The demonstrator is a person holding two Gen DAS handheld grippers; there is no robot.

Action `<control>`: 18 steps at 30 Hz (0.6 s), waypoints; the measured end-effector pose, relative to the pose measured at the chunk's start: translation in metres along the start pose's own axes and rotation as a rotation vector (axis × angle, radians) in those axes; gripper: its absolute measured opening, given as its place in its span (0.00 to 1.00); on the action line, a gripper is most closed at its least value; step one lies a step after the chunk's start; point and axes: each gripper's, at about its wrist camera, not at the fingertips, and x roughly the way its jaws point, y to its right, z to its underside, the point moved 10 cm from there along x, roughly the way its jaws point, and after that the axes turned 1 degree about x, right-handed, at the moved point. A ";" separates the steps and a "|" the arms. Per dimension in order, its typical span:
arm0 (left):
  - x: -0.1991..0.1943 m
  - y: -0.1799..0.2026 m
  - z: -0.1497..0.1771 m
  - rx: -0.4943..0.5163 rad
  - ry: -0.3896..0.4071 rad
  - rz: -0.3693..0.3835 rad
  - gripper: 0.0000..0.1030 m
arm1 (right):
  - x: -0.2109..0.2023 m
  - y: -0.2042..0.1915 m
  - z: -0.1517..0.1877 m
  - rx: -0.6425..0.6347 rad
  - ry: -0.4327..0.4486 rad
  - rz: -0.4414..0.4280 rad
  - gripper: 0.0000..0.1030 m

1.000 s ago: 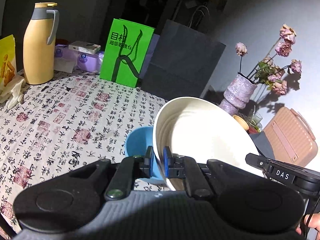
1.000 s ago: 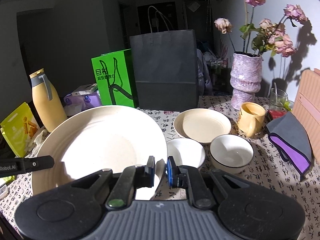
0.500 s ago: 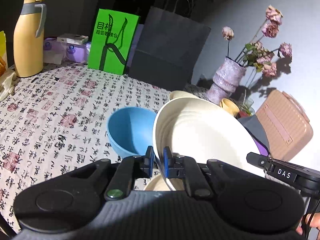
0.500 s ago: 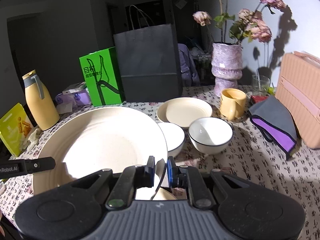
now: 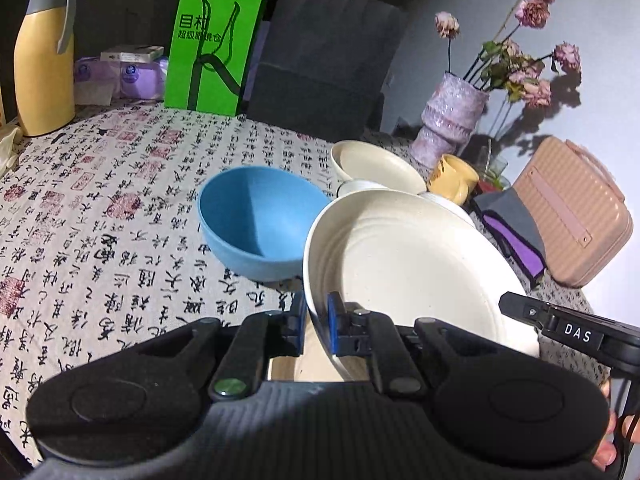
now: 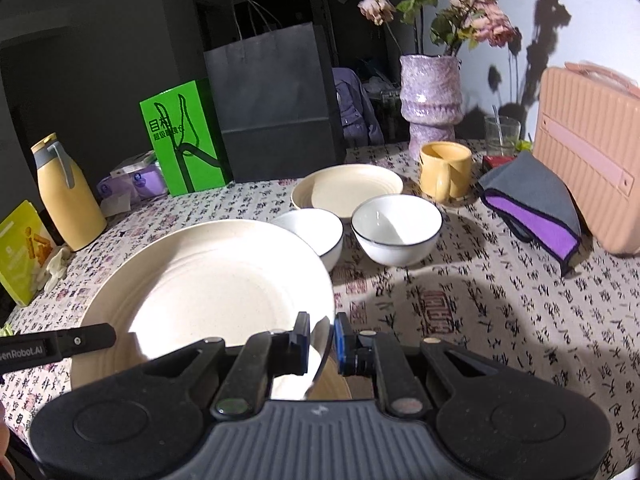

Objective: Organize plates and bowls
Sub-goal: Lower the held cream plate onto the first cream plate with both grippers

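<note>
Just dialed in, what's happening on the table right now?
A person holds the large cream plate with both tools: the left gripper and the right gripper each have their jaws shut on opposite edges of its rim. It sits tilted above the table, near the blue bowl; another cream piece shows beneath it.

Hard light from the near side falls on the bench (image 6: 500,320), leaving the room behind dark. The flowers (image 6: 476,20) cast sharp shadows on the wall. Fisheye bending curves the edges.
</note>
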 end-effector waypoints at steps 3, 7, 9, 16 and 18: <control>0.005 0.001 0.007 0.010 -0.015 -0.006 0.11 | 0.004 0.004 0.008 0.007 -0.013 0.002 0.12; 0.011 0.002 0.017 0.023 -0.034 -0.017 0.11 | 0.010 0.009 0.020 0.019 -0.033 0.003 0.12; 0.015 0.003 0.022 0.032 -0.043 -0.021 0.11 | 0.013 0.012 0.026 0.025 -0.043 0.005 0.12; 0.025 0.004 0.040 0.061 -0.070 -0.033 0.12 | 0.020 0.020 0.043 0.037 -0.068 0.011 0.12; 0.026 0.003 0.044 0.067 -0.075 -0.039 0.12 | 0.022 0.021 0.047 0.034 -0.074 0.012 0.12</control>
